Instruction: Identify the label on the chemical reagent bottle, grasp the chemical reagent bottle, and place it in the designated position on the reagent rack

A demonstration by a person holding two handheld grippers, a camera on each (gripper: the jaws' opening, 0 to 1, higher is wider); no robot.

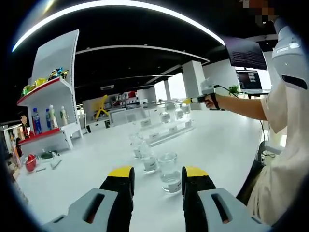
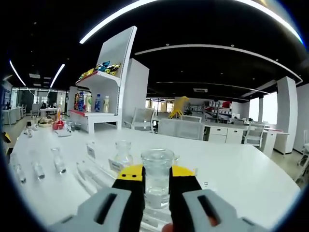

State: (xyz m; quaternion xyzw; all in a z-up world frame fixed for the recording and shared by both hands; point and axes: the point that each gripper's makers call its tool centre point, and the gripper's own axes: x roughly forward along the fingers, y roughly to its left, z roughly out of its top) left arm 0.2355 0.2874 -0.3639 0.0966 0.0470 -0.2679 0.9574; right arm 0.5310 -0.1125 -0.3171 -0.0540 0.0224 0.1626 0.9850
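1. In the right gripper view, the right gripper (image 2: pixel 157 181) rises from the bottom centre with its yellow-tipped jaws narrow, one on each side of a clear glass reagent bottle (image 2: pixel 157 174). They look pressed to its body, so I judge it held.

2. That bottle sits low in the centre of the frame, over the clear reagent rack (image 2: pixel 96 176). Whether its base rests on the rack I cannot tell.

3. In the left gripper view, the left gripper (image 1: pixel 157 181) stands wide and holds nothing. A second glass bottle (image 1: pixel 170 172) is just ahead in the gap between the jaws, at lower centre, apart from both.

4. Handling, as a judgement: the glass is stiff, smooth and breakable, and the liquid inside adds weight. A grip across the straight body below the neck, kept upright, suits it best. Too light a grip may let it slip.

5. Further out, more small bottles (image 2: pixel 59 164) lie at lower left on the white table (image 2: pixel 241 179).

6. The white shelf (image 2: pixel 104 92) with coloured drinks stands at upper left.
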